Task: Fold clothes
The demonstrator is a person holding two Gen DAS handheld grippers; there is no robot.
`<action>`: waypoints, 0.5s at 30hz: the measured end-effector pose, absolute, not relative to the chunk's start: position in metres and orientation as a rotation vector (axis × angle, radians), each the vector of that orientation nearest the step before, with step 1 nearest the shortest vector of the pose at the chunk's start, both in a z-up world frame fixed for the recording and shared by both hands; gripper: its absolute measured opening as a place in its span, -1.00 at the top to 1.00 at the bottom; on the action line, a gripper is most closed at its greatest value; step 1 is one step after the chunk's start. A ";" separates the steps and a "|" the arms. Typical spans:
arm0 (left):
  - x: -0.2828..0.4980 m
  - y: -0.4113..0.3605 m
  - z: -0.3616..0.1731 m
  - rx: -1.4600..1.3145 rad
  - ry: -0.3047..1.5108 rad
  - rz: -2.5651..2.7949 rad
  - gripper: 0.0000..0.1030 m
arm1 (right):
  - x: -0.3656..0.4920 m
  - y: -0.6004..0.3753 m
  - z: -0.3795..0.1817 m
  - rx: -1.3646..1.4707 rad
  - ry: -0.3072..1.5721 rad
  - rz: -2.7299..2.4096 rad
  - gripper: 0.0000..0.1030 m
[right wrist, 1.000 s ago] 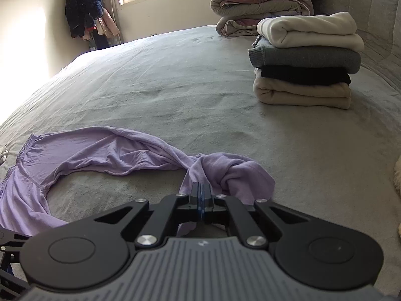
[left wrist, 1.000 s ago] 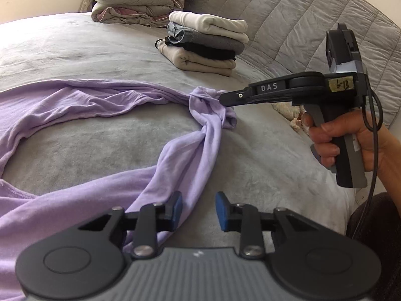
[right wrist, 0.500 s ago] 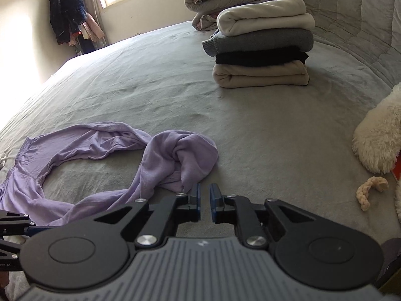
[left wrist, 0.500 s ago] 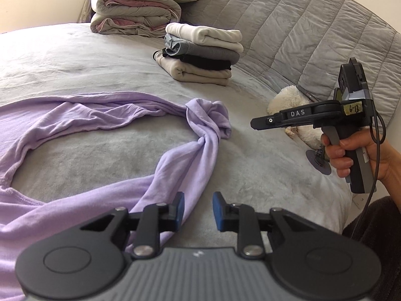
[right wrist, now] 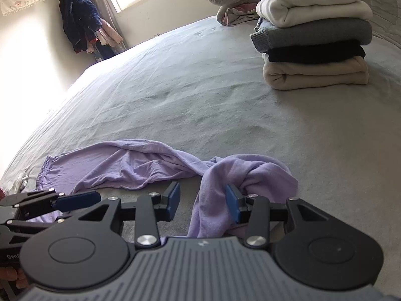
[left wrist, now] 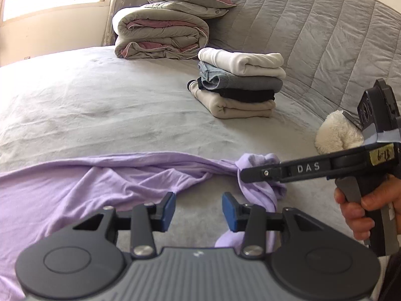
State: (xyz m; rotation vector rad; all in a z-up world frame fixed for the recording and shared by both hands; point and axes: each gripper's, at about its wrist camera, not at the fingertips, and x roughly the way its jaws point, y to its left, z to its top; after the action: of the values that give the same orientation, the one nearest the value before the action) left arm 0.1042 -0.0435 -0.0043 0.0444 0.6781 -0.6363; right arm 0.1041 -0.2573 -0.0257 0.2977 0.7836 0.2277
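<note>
A lilac long-sleeved garment [left wrist: 105, 183] lies spread over the grey bed [left wrist: 100, 105], one end bunched into a knot-like lump [left wrist: 258, 188]. My left gripper [left wrist: 198, 212] hovers low over it with its jaws opening. Only bare sheet shows between its blue pads, with cloth on either side. My right gripper [left wrist: 246, 174], held in a hand, reaches in from the right and hangs over the lump. In the right wrist view its jaws [right wrist: 203, 199] are opening, and a strand of the lilac cloth [right wrist: 250, 173] runs between them ungripped. A finger [right wrist: 75, 199] of the left gripper shows at the far left.
A stack of folded clothes [left wrist: 240, 85] stands on the bed toward the quilted headboard [left wrist: 325, 37]. Behind it lie a rolled quilt [left wrist: 160, 35] and pillows. A white plush toy [left wrist: 335, 135] sits at the right. Dark clothes [right wrist: 80, 20] hang in the far corner.
The right gripper was shut on the bunched cloth, let go and drew back right, then came back over the lump with wider jaws. The left gripper's jaws widened as it moved forward.
</note>
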 end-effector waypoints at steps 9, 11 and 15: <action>0.144 -0.113 -0.013 0.254 0.591 -0.734 0.08 | 0.109 -0.266 -0.037 0.258 0.799 0.211 0.85; 0.148 -0.123 -0.018 0.280 0.592 -0.762 0.08 | 0.105 -0.272 -0.031 0.269 0.781 0.205 0.85; 0.149 -0.134 -0.026 0.298 0.599 -0.812 0.08 | 0.093 -0.283 -0.018 0.281 0.745 0.179 0.86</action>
State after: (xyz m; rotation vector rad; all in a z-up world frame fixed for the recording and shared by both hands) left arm 0.1495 -0.1341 -0.0256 0.2983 0.5987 -0.8116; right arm 0.0927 -0.2825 -0.0178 0.2806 0.7447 0.1787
